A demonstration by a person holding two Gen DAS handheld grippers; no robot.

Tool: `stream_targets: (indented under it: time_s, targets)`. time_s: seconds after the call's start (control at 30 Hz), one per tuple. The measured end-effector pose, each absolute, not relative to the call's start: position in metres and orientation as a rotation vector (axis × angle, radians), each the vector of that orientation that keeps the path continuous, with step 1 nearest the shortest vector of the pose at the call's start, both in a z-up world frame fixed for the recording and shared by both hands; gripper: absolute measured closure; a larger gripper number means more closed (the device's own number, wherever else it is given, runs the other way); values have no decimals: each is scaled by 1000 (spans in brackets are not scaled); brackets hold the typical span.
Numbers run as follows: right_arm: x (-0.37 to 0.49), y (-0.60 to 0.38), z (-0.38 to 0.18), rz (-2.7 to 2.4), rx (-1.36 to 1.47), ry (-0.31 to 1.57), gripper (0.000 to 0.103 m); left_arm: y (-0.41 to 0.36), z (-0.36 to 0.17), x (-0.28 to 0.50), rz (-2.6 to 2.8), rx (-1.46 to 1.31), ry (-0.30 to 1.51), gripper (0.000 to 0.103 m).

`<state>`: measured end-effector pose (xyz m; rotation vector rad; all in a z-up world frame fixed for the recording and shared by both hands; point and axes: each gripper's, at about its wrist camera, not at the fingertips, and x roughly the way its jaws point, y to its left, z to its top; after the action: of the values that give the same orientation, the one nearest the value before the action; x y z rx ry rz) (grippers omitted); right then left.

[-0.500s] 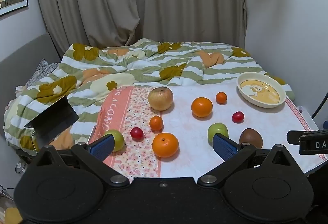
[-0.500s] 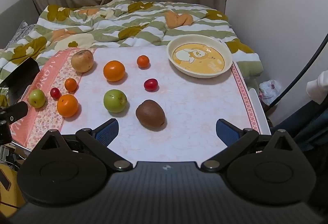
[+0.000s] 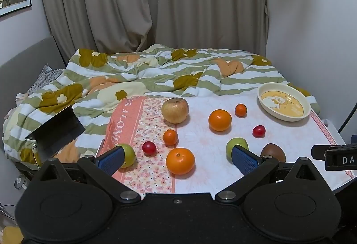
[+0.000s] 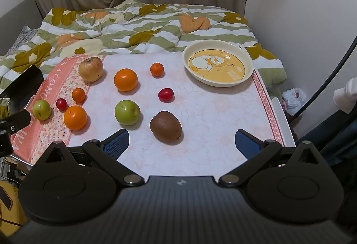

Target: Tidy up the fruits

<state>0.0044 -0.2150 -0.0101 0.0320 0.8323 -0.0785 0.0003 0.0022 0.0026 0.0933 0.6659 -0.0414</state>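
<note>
Fruit lies scattered on a cloth-covered table (image 4: 212, 114) beside an empty bowl (image 4: 218, 63). The right gripper (image 4: 181, 142) hovers with fingers wide apart, a kiwi (image 4: 165, 125) just beyond them. The left gripper (image 3: 178, 160), fingers equally wide and holding nothing, frames an orange (image 3: 180, 160).

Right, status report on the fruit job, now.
Left gripper and right gripper open, empty, above the table. Ten fruits loose on the pink floral cloth. Cream cartoon-print bowl empty. Brown kiwi nearest the right gripper, path clear.
</note>
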Motion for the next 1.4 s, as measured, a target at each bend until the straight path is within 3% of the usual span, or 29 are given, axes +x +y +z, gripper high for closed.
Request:
stream_targets:
  time_s: [1.4]
  targets:
    - [9,-205,-20,-51,35,839,0,8,-4,8,-36,78,692,0]
